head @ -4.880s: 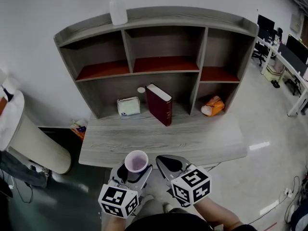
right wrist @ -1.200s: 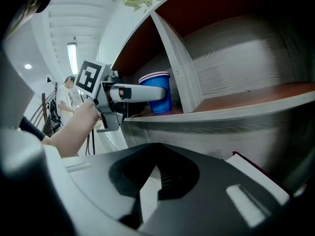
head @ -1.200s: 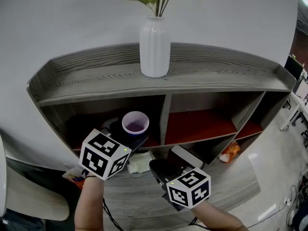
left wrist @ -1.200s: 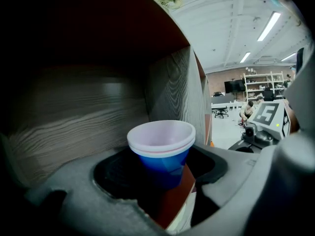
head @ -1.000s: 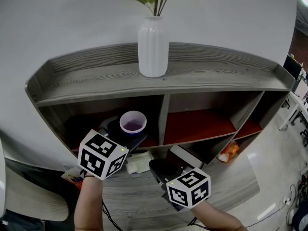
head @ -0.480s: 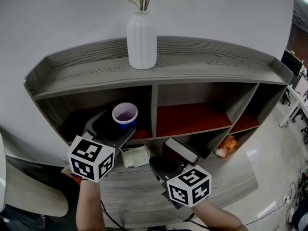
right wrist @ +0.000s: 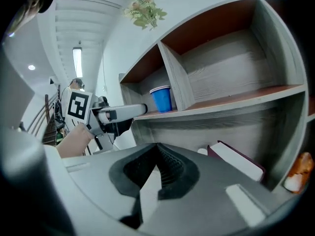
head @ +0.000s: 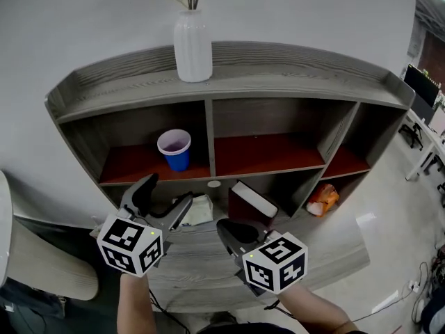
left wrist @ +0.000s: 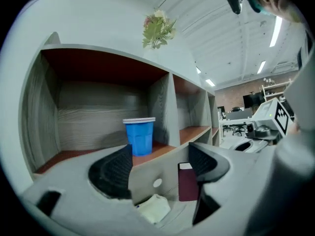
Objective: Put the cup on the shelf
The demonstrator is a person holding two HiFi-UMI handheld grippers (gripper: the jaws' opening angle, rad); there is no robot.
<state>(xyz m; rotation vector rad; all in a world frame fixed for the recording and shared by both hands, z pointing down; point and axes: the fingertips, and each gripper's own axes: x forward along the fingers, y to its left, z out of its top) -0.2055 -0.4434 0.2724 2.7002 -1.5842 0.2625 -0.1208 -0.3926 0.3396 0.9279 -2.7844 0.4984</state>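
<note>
Cup [head: 174, 149] now standing alone in upper-left bay of shelf [head: 292, 82]; left gripper [head: 167, 192] pulled back, jaws wide, just narrowing slightly, empty; right gripper [head: 227, 227] closed. Task done.

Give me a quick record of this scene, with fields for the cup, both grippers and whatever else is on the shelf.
cup: blue, upright, in the upper left compartment of the shelf, ungripped
left gripper: open, nothing between jaws, which just closed slightly
right gripper: shut, empty
also there: white vase on top, dark red book lower middle
</note>
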